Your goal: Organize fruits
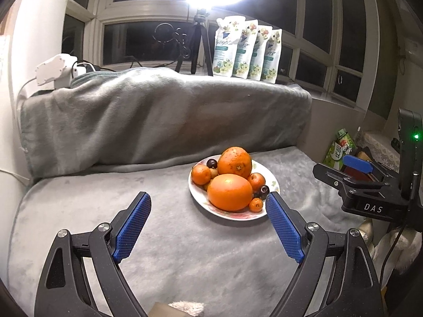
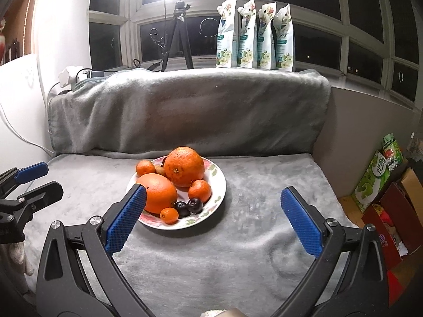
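now both grippers gape before the fruit plate (image 1: 272,185).

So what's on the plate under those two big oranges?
On the plate: two large oranges, small mandarins, two dark plums, and a brownish fruit behind. The pile covers the plate's middle, so anything lying beneath cannot be seen.

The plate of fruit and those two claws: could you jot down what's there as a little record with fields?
Plate: white floral plate on a grey blanket
Big fruit: two large oranges, one behind the other
Small fruit: several mandarins, two dark plums
Left claw: open, empty, short of the plate
Right claw: open, empty
Background: four pouches on the windowsill
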A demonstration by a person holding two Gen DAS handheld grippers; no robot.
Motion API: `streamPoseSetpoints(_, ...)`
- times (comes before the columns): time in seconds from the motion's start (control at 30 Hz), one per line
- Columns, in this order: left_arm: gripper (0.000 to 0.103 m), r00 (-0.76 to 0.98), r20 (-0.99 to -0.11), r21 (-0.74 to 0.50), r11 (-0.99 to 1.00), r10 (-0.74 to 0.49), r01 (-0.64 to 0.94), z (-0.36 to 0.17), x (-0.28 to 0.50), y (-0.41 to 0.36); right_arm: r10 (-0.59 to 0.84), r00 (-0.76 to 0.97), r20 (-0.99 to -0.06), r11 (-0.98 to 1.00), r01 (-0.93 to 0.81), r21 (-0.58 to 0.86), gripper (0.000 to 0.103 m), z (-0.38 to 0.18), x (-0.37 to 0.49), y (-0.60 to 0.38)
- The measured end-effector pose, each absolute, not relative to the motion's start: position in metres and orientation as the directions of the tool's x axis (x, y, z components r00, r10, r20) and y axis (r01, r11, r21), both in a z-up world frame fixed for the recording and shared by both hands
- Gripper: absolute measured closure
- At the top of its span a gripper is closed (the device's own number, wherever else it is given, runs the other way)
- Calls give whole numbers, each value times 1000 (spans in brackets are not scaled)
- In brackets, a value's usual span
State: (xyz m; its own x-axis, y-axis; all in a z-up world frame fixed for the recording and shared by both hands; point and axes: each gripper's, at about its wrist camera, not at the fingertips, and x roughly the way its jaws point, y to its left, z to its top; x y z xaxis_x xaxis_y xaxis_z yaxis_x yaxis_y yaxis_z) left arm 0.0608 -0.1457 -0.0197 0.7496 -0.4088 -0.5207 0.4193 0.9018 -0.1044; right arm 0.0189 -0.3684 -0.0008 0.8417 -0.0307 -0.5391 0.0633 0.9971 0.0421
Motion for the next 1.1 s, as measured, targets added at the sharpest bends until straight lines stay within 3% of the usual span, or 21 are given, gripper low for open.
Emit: streamPoseSetpoints(1.1,14,758,-511,-102,904,-406,415,-13,54,-145,-22,839,-543,998,48,34,0,-2,18,-364)
